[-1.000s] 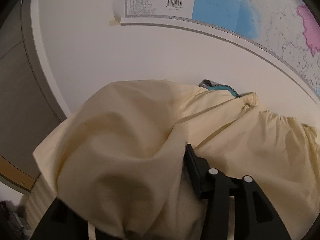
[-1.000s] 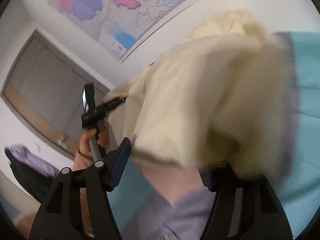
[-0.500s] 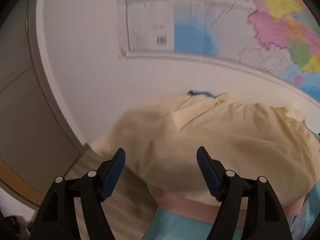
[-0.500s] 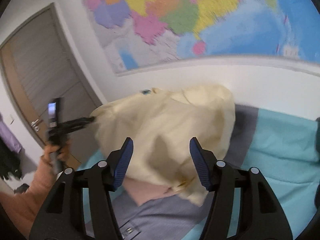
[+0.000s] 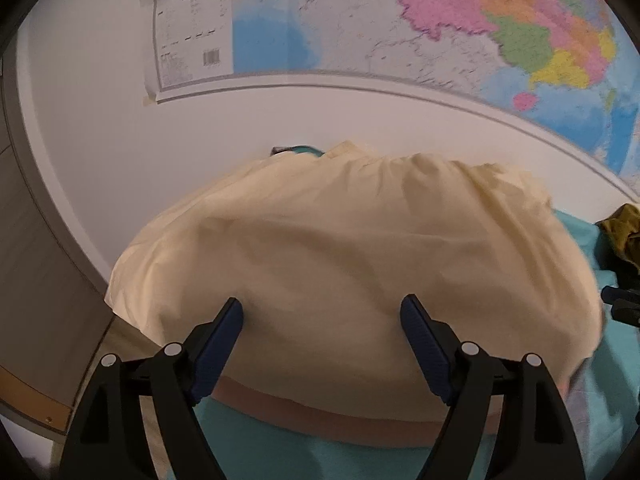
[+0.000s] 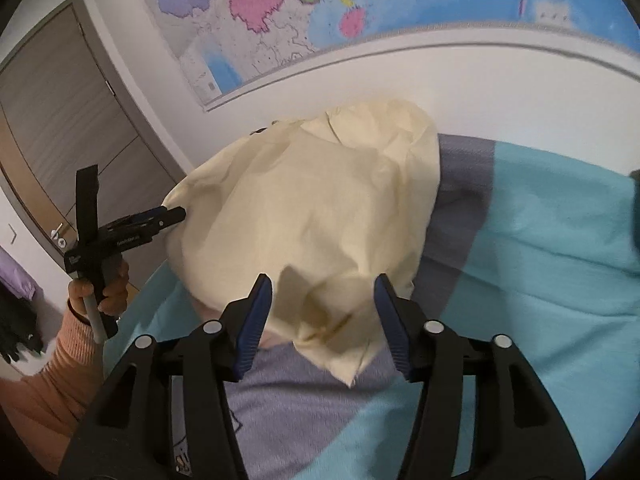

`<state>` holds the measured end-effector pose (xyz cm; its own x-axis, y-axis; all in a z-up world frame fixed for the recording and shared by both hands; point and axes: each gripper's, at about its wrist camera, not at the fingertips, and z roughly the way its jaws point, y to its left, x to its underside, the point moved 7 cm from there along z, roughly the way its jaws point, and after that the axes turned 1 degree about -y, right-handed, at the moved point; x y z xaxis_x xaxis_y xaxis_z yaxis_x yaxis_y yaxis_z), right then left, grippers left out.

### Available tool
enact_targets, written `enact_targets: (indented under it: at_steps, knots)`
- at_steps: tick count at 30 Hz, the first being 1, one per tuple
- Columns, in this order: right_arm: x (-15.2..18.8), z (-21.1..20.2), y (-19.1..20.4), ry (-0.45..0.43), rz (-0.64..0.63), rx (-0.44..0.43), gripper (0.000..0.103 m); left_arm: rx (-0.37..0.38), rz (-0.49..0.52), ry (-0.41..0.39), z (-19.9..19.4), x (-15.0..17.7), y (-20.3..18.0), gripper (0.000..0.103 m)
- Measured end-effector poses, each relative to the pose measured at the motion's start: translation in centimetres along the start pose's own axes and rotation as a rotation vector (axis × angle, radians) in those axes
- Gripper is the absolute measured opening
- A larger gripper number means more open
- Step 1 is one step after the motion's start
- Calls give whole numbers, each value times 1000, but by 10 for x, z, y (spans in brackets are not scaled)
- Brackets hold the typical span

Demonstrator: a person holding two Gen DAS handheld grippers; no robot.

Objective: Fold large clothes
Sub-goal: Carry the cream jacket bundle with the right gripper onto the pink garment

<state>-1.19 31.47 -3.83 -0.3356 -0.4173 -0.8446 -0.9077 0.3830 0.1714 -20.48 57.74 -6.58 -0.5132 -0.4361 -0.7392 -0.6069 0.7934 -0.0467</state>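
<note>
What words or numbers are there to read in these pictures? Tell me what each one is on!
Nothing can be read for sure.
Wall map: its legend box and barcode have print, too small and blurred.
Left gripper, seen from the right wrist: white lettering on its black body, too blurred.
Bedspread: small dark print at its near edge, too unclear.

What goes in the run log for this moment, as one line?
left gripper: open | right gripper: open | cream garment: lying on bed, unheld
</note>
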Motion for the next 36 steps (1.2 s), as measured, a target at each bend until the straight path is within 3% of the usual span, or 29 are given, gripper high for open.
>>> enact_targets:
  at_steps: [6, 14, 18, 32, 36]
  knots:
    - [-15, 3, 28, -63, -61, -10, 58, 10, 44, -54, -31, 10, -42, 83]
    - [-14, 33, 43, -24, -103, -2, 58, 65, 64, -71, -44, 11, -85, 84]
    - [0, 56, 35, 46, -113, 16, 58, 56, 55, -33, -28, 16, -87, 84]
    - [7, 29, 47, -3, -106, -7, 61, 48, -3, -35, -30, 30, -93, 93]
    - [22, 46, 40, 77, -105, 5, 61, 38, 16, -26, -25, 39, -98, 94]
